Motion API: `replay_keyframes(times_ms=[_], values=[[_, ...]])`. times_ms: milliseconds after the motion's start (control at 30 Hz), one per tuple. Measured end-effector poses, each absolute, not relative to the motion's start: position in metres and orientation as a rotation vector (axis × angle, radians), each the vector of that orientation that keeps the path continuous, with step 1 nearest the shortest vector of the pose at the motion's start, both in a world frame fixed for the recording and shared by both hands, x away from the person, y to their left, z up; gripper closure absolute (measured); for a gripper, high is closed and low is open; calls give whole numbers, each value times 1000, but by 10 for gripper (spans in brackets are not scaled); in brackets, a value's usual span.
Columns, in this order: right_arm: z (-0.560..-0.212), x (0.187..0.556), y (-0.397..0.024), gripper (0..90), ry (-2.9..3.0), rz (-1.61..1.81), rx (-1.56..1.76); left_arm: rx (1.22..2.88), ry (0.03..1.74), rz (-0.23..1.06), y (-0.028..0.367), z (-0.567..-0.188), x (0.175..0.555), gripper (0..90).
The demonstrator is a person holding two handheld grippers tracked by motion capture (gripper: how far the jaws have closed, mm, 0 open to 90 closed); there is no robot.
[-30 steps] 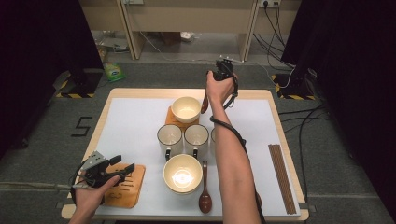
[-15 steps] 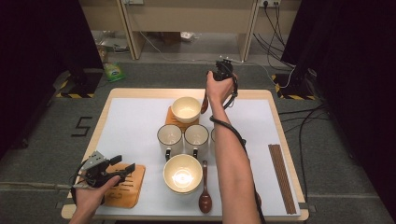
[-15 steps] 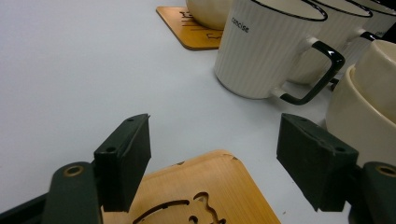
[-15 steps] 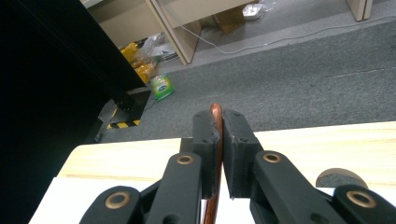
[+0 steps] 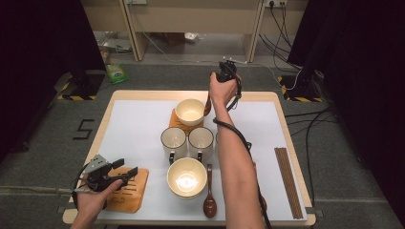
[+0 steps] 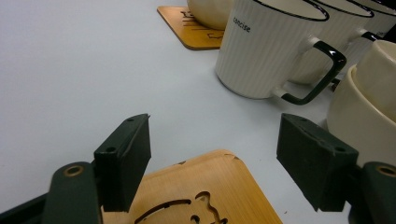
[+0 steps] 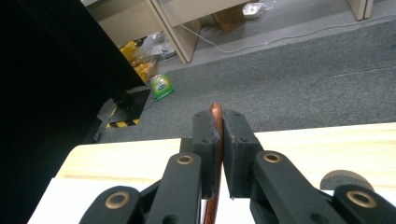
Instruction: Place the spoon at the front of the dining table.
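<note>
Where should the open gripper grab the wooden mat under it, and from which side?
Grip the wooden mat by its thin near edge, coming in low from the table's front left, where the left gripper hangs open above it. The mat lies flat, so only an edge fits between the jaws, and the big bowl crowds its right side.

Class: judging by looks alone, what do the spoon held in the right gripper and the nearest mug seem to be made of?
Spoon: probably lacquered wood; reddish-brown, glossy handle clamped in the right gripper. Mug: likely glazed ceramic; cream, ribbed wall with black rim and handle.
</note>
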State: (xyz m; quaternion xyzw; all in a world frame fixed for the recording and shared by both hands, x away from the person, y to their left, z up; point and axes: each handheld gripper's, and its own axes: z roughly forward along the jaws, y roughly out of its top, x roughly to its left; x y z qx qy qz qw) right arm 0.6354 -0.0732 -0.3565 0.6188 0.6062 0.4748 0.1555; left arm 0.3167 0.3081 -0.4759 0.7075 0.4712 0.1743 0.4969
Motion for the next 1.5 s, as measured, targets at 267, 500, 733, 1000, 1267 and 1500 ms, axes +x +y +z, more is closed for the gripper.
replay_keyframes(times_ms=[267, 500, 733, 1000, 1267, 1500], values=[[-357, 637, -70, 841, 1740, 1352, 1772, 1713, 1141, 420, 308, -476, 317, 254], [-357, 638, -70, 841, 1735, 1348, 1777, 1712, 1141, 420, 308, -476, 317, 254], [-356, 637, -71, 841, 1732, 1349, 1783, 1713, 1140, 419, 308, -476, 317, 253], [-356, 638, -70, 841, 1729, 1346, 1783, 1714, 1143, 419, 308, -477, 317, 253], [-357, 638, -71, 840, 1727, 1340, 1784, 1715, 1143, 418, 308, -477, 317, 253], [-356, 637, -72, 841, 1728, 1337, 1782, 1713, 1144, 420, 308, -477, 317, 253]])
